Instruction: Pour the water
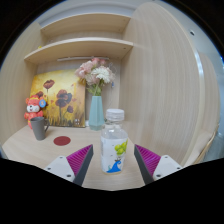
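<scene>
**Water bottle standing between open gripper fingers**

A clear plastic water bottle (114,146) with a white cap stands upright on a pale wooden table (60,158), between the fingers of the gripper (114,160). The fingers are spread wide, with a gap at each side of the bottle; nothing is gripped. Beyond the bottle, a blue vase of flowers (96,100) stands near the wall. To its left are a painting of flowers (58,100), a grey cup (39,128), an orange plush toy (35,106) and a red coaster (62,141).
</scene>
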The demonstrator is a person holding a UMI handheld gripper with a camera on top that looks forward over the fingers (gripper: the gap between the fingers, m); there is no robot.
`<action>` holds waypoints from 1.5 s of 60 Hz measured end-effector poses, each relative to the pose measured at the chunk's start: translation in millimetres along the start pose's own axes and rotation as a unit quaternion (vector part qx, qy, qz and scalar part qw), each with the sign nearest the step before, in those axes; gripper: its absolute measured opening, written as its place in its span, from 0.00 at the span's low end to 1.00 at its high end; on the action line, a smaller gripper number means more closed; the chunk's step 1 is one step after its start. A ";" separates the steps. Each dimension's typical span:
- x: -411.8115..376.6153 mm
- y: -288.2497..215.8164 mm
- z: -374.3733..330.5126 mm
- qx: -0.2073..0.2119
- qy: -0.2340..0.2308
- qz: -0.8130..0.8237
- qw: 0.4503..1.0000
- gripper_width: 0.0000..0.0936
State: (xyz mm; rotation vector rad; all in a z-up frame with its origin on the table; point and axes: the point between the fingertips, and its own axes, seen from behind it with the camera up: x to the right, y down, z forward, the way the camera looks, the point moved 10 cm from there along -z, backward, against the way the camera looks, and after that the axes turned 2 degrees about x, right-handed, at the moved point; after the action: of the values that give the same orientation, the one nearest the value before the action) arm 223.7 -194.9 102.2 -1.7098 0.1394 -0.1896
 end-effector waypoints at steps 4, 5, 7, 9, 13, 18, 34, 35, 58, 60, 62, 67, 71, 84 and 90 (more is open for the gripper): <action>2.0 0.4 19.4 0.004 0.000 -0.007 1.000 0.90; 2.5 0.7 23.7 0.004 0.001 -0.009 1.000 0.90; 4.0 1.1 32.2 0.004 0.004 -0.013 1.000 0.89; 7.9 -2.7 40.4 0.000 0.004 -0.017 1.000 0.88; 5.1 1.6 53.8 0.004 0.007 -0.015 1.000 0.84; 2.3 2.4 63.7 -0.001 -0.002 0.004 1.000 0.66; -2.2 0.8 70.4 0.001 -0.002 0.006 1.000 0.43; -3.9 1.6 69.1 0.001 0.002 0.002 1.000 0.43; -77.0 -53.2 110.8 0.029 0.007 -0.270 0.962 0.43; -91.5 -63.4 117.7 0.041 0.006 -0.315 0.948 0.43; -104.4 -74.0 124.2 0.056 0.005 -0.355 0.933 0.43; -140.5 -92.0 137.3 0.088 0.018 -0.459 0.884 0.43; -166.0 -102.5 149.5 0.111 0.017 -0.530 0.841 0.43; -233.6 -120.3 170.9 0.175 0.023 -0.720 0.671 0.42; -252.0 -123.0 179.2 0.201 0.031 -0.791 0.577 0.43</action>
State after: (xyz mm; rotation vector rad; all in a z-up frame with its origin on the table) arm 11.9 47.4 187.0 -0.8608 -1.3717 -1.4734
